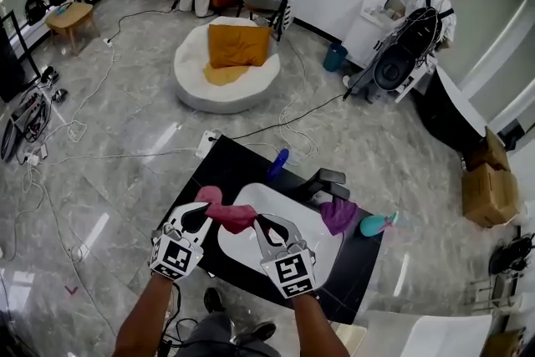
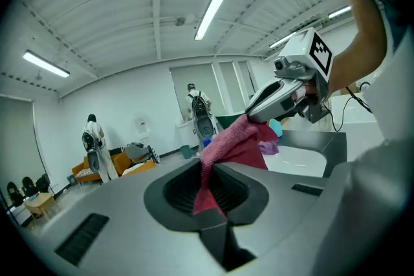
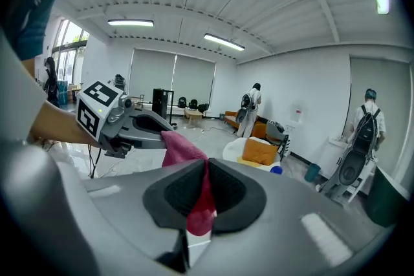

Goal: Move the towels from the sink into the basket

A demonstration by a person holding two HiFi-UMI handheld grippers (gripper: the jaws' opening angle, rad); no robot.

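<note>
Head view: 1 pink towel [image 1: 227, 214] hangs in the air over the white sink [image 1: 288, 209], strung between both grippers. Left gripper [image 1: 203, 213]: fingers clamped on the towel's 9 o'clock end. Right gripper [image 1: 262, 223]: fingers clamped on its 3 o'clock end. Each gripper view shows cloth pinched in the closed fingers. 1 purple towel [image 1: 338, 215] is draped on the sink rim at 3 o'clock, just beside the black faucet [image 1: 328, 180]. A teal object [image 1: 376, 223] sits at the black desk's [image 1: 219, 167] 3 o'clock edge, a blue object [image 1: 277, 163] at 12 o'clock. On the floor beyond, a round white pouf [image 1: 226, 84].
</note>
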